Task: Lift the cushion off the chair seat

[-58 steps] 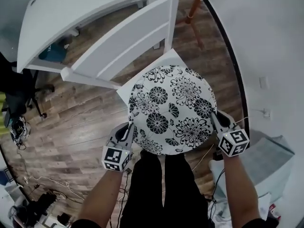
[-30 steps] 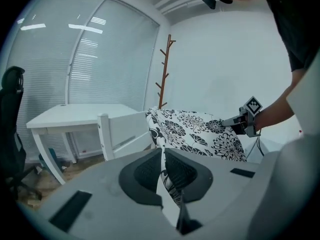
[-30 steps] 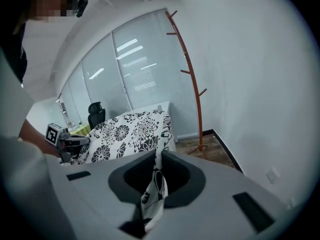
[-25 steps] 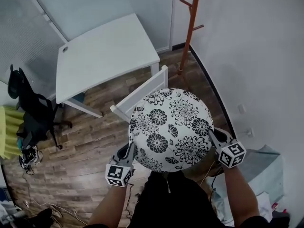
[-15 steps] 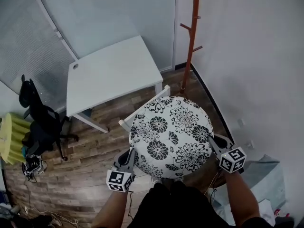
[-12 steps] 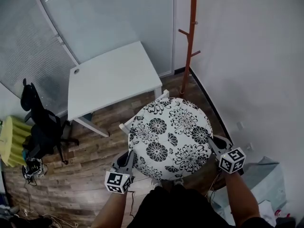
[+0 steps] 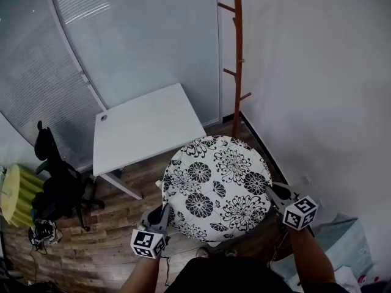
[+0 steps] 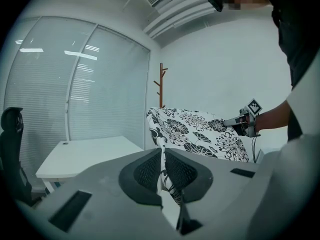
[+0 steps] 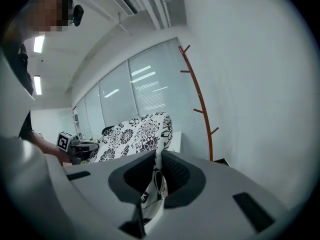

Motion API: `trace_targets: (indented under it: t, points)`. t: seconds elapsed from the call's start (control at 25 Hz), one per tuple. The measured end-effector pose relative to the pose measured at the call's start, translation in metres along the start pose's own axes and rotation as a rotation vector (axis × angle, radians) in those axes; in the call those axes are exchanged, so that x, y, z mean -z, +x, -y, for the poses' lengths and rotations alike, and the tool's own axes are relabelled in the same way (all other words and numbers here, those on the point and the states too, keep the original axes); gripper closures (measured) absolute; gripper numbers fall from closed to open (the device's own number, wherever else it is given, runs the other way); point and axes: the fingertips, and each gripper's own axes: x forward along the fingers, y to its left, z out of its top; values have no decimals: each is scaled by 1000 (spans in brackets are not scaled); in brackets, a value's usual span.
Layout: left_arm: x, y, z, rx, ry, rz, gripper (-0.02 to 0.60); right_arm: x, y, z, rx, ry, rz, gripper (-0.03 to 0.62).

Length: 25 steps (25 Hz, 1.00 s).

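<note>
In the head view, the left forearm (image 7: 142,274) and right forearm (image 7: 307,256) are seen reaching forward from the bottom edge. The round black-and-white floral cushion (image 7: 214,185) is held roughly flat in the air between them, well above the wooden floor (image 7: 116,224). The left hand-held gripper (image 7: 163,212) is set at its near-left rim and the right hand-held gripper (image 7: 272,195) at its right rim. A white desk (image 7: 143,130) and a brown coat stand (image 7: 237,60) are seen beyond. In the left gripper view, what is not shown from above is made plain: the jaws are pressed together on the cushion's rim, and the other gripper is seen at the far rim. In the right gripper view, the jaws are likewise clamped on a fold of the patterned fabric.
</note>
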Motion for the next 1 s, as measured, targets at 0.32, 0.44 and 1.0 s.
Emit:
trace_targets:
  t: [0.32,0.44,1.0]
  points:
    - [-1,-2,-3,1,20,35,566,10,5,11,-41,-5,80,556]
    - [3,3,-7,-5,26,61,566,15,9,15,-45,-15,134,556]
    - [3,8,-14,-24,51,117,566,19,9,11,-32,-67,198,556]
